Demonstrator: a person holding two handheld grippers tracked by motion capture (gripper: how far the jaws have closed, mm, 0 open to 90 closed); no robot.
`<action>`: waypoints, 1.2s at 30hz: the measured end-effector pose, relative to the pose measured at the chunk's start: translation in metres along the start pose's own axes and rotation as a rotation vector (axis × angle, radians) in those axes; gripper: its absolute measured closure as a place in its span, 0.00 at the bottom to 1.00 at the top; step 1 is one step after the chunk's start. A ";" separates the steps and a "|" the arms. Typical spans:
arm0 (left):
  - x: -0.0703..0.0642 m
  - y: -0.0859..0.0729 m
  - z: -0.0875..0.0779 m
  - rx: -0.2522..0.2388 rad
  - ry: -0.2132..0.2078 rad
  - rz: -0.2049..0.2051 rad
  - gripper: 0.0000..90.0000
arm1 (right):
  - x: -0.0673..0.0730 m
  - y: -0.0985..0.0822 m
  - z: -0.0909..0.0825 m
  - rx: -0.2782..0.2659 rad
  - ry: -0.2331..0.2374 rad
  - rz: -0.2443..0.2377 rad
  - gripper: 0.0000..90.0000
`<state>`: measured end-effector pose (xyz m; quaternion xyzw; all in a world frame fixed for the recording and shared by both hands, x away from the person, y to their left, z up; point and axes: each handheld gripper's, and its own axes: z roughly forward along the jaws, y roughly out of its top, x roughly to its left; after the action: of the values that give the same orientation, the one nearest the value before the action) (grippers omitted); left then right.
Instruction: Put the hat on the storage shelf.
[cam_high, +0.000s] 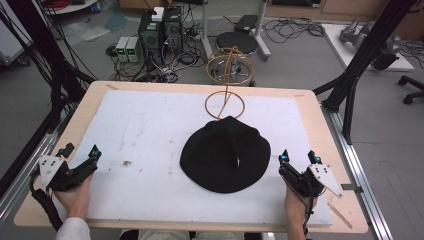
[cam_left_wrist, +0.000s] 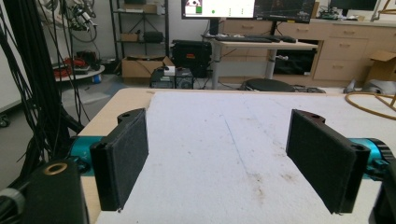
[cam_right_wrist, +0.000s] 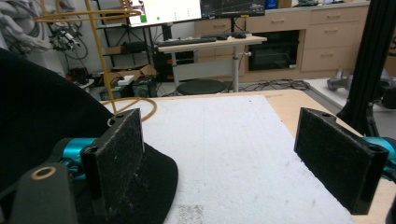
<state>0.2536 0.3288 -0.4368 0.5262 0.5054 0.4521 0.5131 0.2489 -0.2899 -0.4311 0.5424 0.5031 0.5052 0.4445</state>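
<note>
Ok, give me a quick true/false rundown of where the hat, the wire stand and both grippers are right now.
1. The black hat lies on the white mat. True.
2. The left gripper is shut on the hat. False: it is open over bare mat, well apart from the hat.
3. The right gripper is open beside the hat's brim. True.
4. The wire stand lies flat on the near edge of the table. False: it stands upright behind the hat, at the far side.

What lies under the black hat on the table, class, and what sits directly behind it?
The black hat rests on the white foam sheet. Behind it stands a yellow wire stand, its ring base beside the hat's far brim. Anything beneath the crown is covered.
</note>
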 end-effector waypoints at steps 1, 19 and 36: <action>0.000 0.000 0.000 -0.001 -0.001 -0.001 0.24 | 0.001 0.000 0.000 0.000 0.005 -0.001 0.17; 0.001 -0.001 0.003 0.007 -0.012 -0.009 0.24 | 0.020 0.014 -0.003 0.047 0.128 -0.011 0.18; 0.002 -0.001 0.004 0.002 -0.012 -0.010 0.24 | 0.043 0.023 -0.002 0.059 0.279 -0.061 0.18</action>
<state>0.2574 0.3306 -0.4378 0.5268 0.5056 0.4457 0.5178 0.2482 -0.2498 -0.4039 0.4641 0.5909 0.5470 0.3692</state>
